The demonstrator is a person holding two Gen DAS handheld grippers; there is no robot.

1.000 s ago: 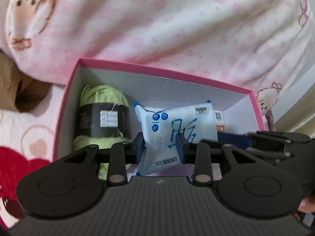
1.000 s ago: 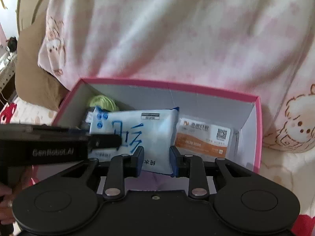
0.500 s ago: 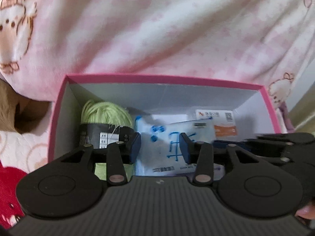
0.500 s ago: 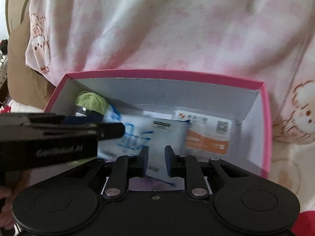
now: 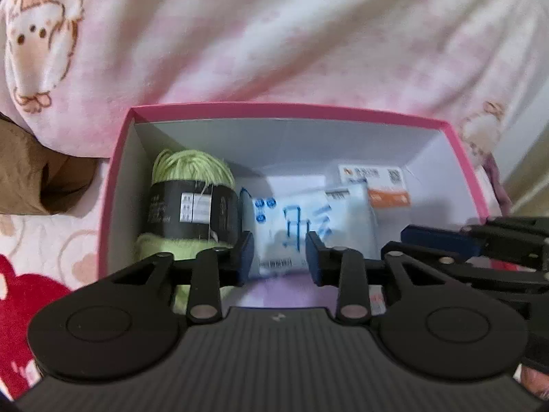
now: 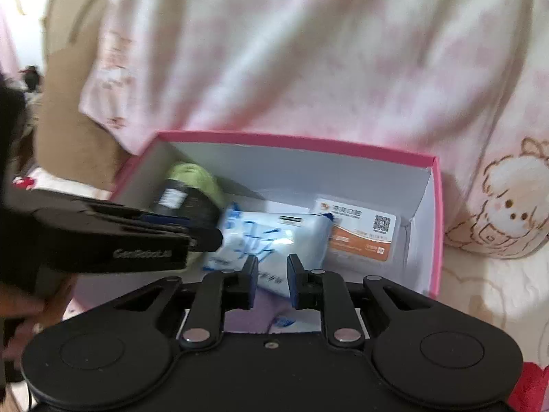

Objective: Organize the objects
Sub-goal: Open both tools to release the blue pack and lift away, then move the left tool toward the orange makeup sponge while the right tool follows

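A pink box (image 5: 116,158) with white inner walls holds a green yarn ball (image 5: 192,202) at the left, a white-and-blue packet (image 5: 308,230) in the middle and an orange-and-white pack (image 5: 381,189) at the right. The box (image 6: 435,226), yarn (image 6: 195,189), packet (image 6: 274,240) and orange pack (image 6: 360,233) also show in the right wrist view. My left gripper (image 5: 278,262) is open and empty just in front of the packet. My right gripper (image 6: 271,281) is open and empty above the packet's near edge.
A person in pink patterned pyjamas (image 5: 274,34) sits right behind the box. The box rests on a pink and red bedspread (image 5: 41,274). A brown cushion (image 5: 31,171) lies at the left. The left gripper's body (image 6: 103,237) crosses the right wrist view.
My left gripper let go of the white-and-blue packet, which now lies flat in the box. Both grippers have drawn back a little, and the right jaws have opened slightly.
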